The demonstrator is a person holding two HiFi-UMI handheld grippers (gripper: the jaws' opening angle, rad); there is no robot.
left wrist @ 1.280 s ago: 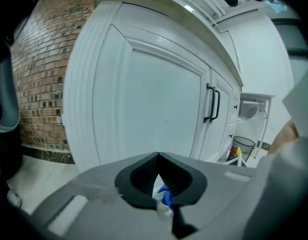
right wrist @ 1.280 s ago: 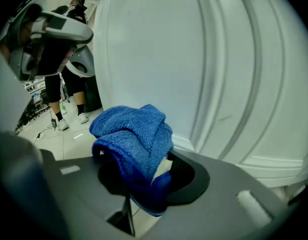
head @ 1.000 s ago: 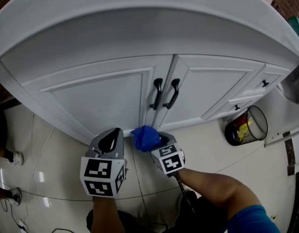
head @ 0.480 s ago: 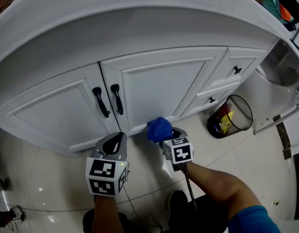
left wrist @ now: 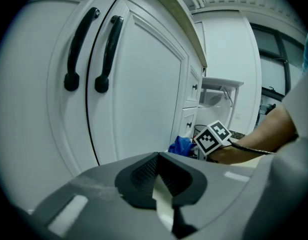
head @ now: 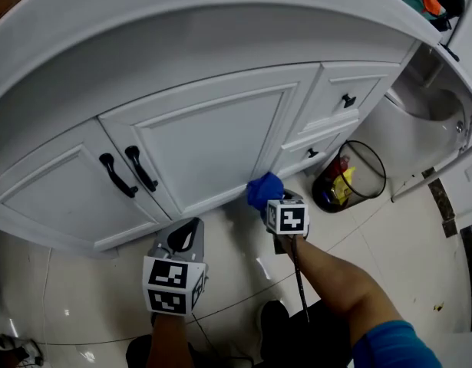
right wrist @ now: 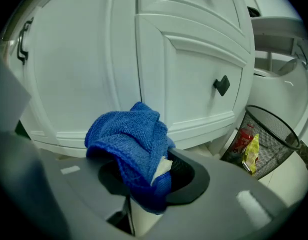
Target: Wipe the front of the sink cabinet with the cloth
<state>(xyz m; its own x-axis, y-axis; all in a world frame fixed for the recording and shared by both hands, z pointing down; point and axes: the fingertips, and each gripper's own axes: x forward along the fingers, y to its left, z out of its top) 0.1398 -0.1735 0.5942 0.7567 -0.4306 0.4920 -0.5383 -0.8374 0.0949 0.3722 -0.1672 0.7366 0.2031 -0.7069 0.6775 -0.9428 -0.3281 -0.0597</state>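
Right gripper (head: 271,203), jaws clamping blue cloth (head: 263,189), is progressing rightward along sink cabinet (head: 212,140) base; left gripper (head: 185,238) idling, jaws together.

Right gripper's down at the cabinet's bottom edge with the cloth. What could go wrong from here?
1. The blue cloth is bunched in the right gripper, pinched by a small part. Dragging it along the cabinet front could pull it loose.
2. The wire bin stands on the floor just to the right, so a sweep that way may knock it.
3. The black drawer knob could snag the cloth.
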